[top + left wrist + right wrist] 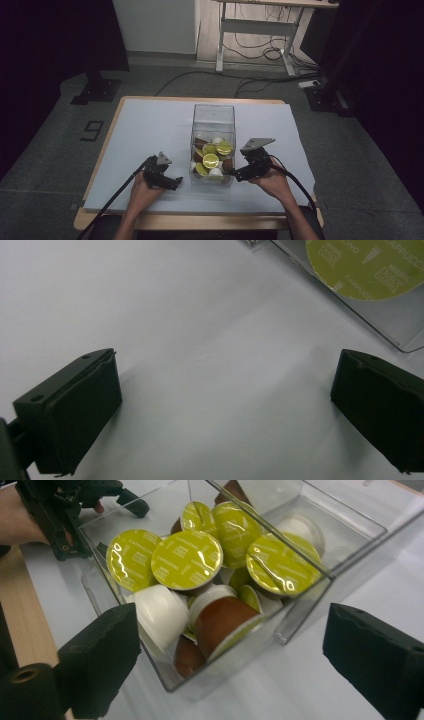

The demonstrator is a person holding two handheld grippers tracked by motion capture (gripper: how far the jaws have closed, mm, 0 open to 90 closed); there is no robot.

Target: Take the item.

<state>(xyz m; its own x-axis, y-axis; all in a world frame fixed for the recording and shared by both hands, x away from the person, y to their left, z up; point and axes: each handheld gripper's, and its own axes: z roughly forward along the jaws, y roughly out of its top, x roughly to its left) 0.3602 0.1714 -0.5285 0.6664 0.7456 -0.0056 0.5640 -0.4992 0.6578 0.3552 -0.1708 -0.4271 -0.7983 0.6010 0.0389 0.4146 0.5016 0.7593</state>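
A clear plastic box (213,120) stands mid-table, its near half holding several coffee capsules (211,160) with yellow-green lids and brown or white bodies. My left gripper (175,181) rests low on the white sheet just left of the box's near corner. Its jaws are open over bare sheet (225,367), and a box corner with one green lid (367,262) lies ahead to the right. My right gripper (238,174) sits at the box's near right side, open (232,622), with the box wall and a brown capsule (222,622) between its jaws but not touched.
A white sheet (150,130) covers the wooden table (95,165). The other hand and its gripper (60,510) show beyond the box in the right gripper view. A desk frame with cables (260,35) and a black stand base (97,90) sit on the floor behind.
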